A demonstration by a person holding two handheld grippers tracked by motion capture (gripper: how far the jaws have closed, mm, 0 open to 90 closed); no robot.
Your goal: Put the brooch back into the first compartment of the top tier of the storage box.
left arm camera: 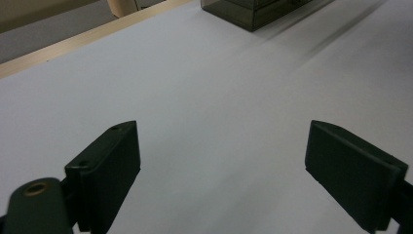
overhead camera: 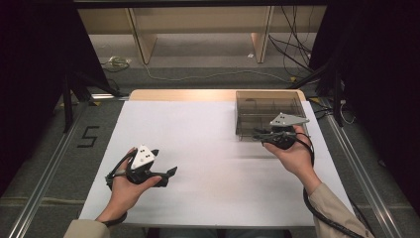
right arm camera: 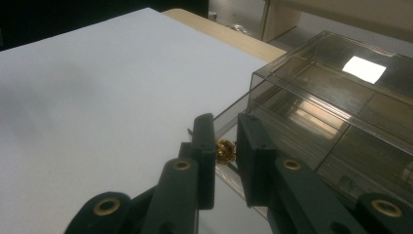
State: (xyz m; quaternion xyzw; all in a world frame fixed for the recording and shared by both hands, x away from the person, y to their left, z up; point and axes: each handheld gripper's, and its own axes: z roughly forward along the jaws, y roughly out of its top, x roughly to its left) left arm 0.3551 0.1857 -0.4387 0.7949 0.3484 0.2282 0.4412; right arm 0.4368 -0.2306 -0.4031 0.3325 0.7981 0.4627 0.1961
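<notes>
A small bead (right arm camera: pixel 225 151) sits between the right gripper (right arm camera: pixel 225 148) fingers (right arm camera: pixel 204 146), pinched at the near edge of the clear box (right arm camera: pixel 336 97), which stands on the counter (overhead camera: pixel 198 148) just beyond them. The left gripper (left arm camera: pixel 221 161) fingers (left arm camera: pixel 109 165) stand wide apart over bare counter, the box well ahead.

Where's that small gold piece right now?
The small gold piece is pinched between the right gripper's jaws in the right gripper view, right at the near edge of the smoky clear plastic box, above the white table sheet.
</notes>
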